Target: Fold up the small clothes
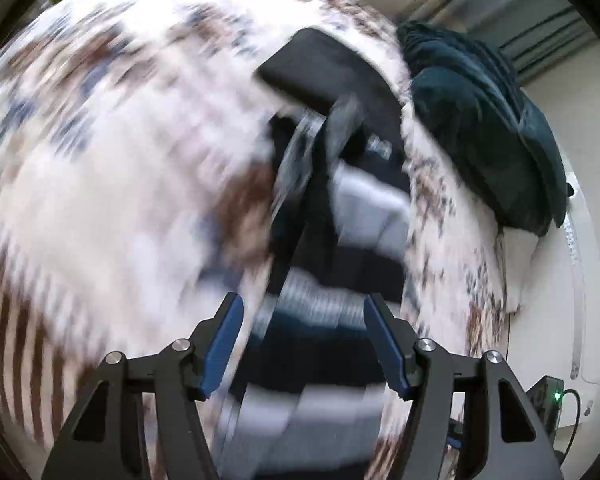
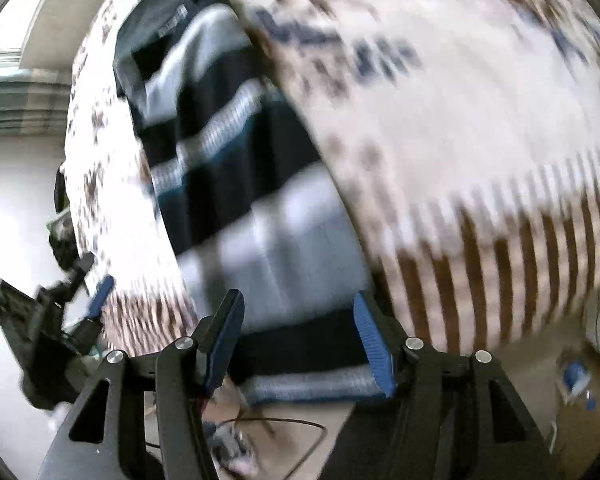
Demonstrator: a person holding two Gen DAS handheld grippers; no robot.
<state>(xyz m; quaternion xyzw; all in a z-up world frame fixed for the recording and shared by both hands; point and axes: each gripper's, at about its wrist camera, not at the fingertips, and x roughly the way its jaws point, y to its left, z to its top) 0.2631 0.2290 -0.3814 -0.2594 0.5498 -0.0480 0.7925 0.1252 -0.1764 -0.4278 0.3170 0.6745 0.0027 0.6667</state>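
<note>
A small garment (image 1: pixel 364 208) with black, grey, white and teal stripes lies flat on a white bedspread (image 1: pixel 100 168) with brown and blue print. Both views are badly blurred. My left gripper (image 1: pixel 305 302) hangs open above the garment's near part, with nothing pinched between its blue pads. My right gripper (image 2: pixel 298 298) is open too, over the garment (image 2: pixel 236 140) near its ribbed hem at the bed's edge. A blurred black gripper body (image 1: pixel 320 72) shows over the garment's far end. My left gripper (image 2: pixel 96 300) appears at the lower left of the right wrist view.
A dark teal blanket (image 1: pixel 480 120) is heaped on the bed's right side, with grey curtains (image 1: pixel 520 20) behind it. A small box with a green light (image 1: pixel 552 396) sits by the wall. Cables (image 2: pixel 284 428) lie on the floor below the bed's edge.
</note>
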